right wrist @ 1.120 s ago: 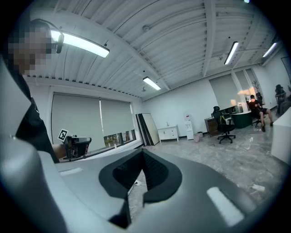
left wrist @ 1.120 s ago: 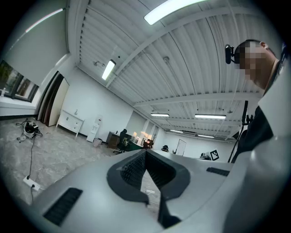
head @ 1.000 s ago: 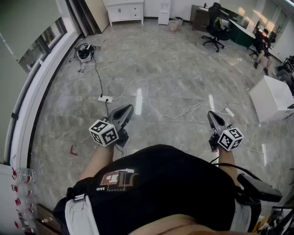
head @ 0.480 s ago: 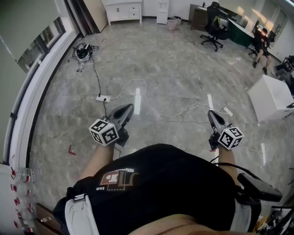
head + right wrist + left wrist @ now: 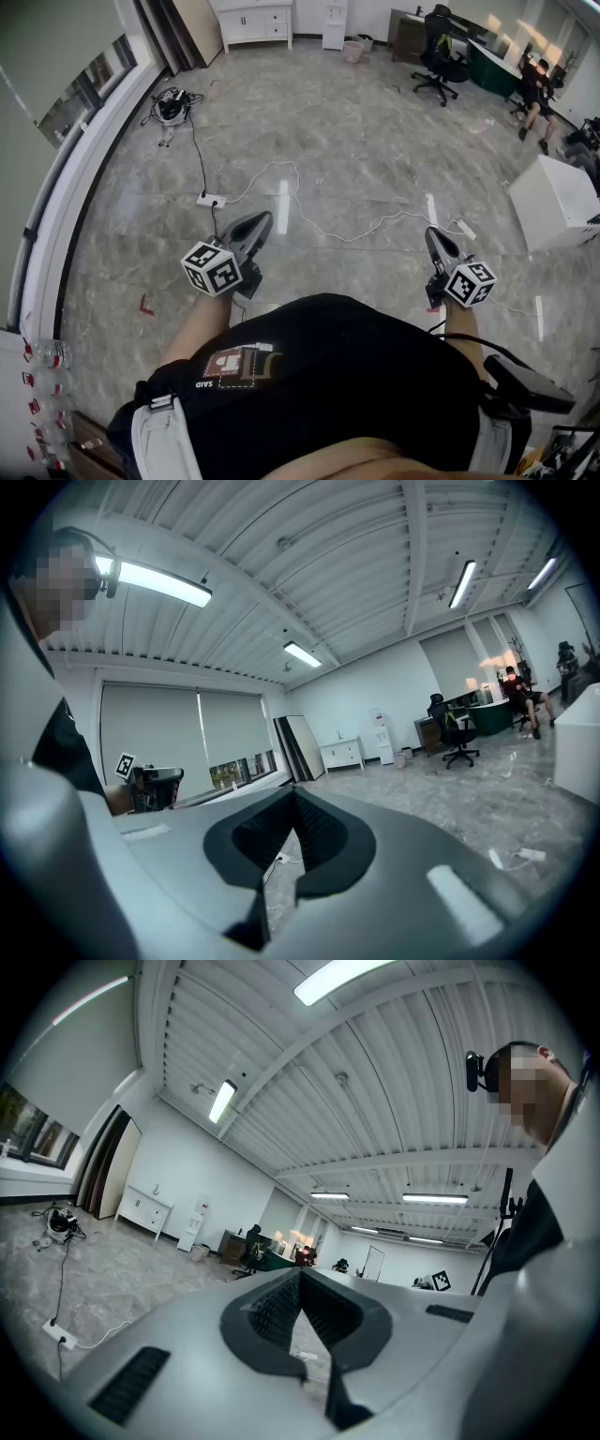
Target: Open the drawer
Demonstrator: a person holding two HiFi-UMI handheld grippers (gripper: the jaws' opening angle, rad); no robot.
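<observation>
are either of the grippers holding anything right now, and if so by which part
Nothing is held. The left gripper and the right gripper are both shut with nothing between the jaws.

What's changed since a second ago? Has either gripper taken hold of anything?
Nothing visibly changed. The left gripper and right gripper are held out in front of the person as before, both shut and empty; nothing was taken hold of or let go. The white drawer cabinet is still far across the room.
</observation>
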